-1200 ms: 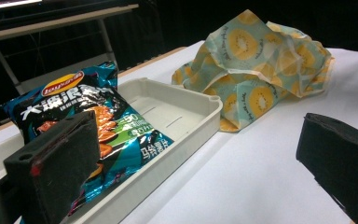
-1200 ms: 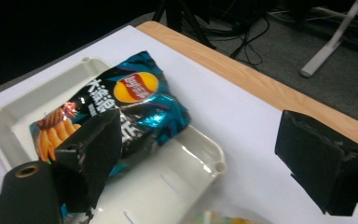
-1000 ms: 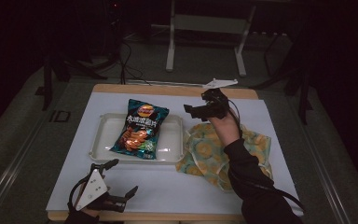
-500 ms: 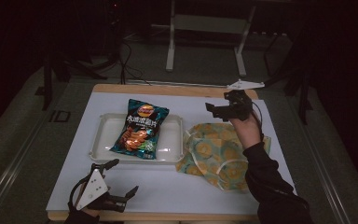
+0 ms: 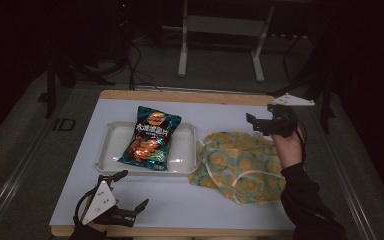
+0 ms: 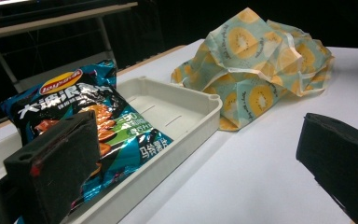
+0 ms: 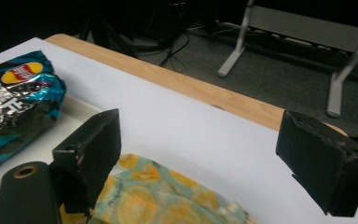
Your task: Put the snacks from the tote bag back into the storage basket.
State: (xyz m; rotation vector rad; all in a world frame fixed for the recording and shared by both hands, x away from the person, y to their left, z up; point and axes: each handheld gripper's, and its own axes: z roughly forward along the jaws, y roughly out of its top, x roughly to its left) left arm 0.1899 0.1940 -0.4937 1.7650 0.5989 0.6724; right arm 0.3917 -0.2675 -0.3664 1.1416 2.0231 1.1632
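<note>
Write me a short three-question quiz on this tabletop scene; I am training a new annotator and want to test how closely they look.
1. True or false: the chip bag lies in the white tray.
2. Which best describes the right gripper?
A. shut on the patterned fabric bag
B. open, above the far edge of the patterned fabric bag
C. resting inside the tray
3. Where on the table is the left gripper, and how do its jaws stand?

Key
1. True.
2. B.
3. At the near edge, in front of the tray; its jaws stand open and hold nothing.
</note>
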